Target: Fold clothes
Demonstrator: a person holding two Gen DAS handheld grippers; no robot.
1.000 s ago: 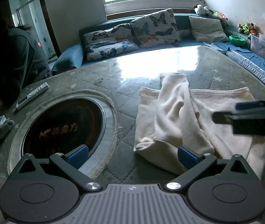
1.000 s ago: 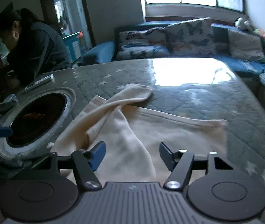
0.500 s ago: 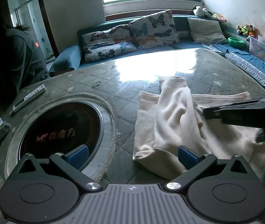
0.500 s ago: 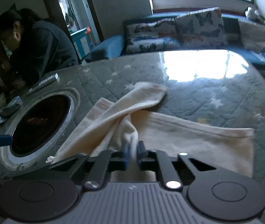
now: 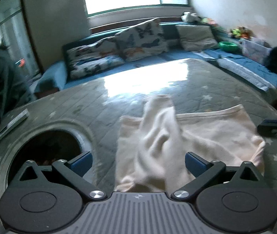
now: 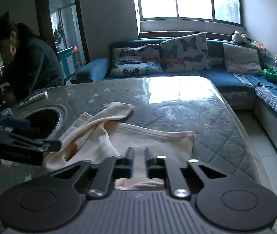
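A cream garment point(image 5: 177, 142) lies rumpled on the grey quilted table point(image 5: 103, 105), one sleeve thrown across its body. My left gripper point(image 5: 138, 161) is open, its blue pads either side of the garment's near edge, holding nothing. In the right wrist view the same garment point(image 6: 122, 136) lies ahead. My right gripper point(image 6: 137, 154) has its fingers close together over the garment's near hem, with a narrow gap between them; no cloth shows pinched. The right gripper also shows in the left wrist view point(image 5: 275, 128), and the left gripper in the right wrist view point(image 6: 40, 146).
A round dark opening point(image 5: 46, 148) is set in the table to the left. A remote point(image 6: 34, 98) lies beyond it. A person point(image 6: 31, 64) leans at the far left. A blue sofa with cushions point(image 6: 183, 58) runs behind and to the right. The table edge point(image 6: 241, 128) drops to the floor on the right.
My right gripper closed from wide open and has lifted back, giving a higher view. My left gripper has moved right, nearer the garment. The garment's right corner has bunched up.
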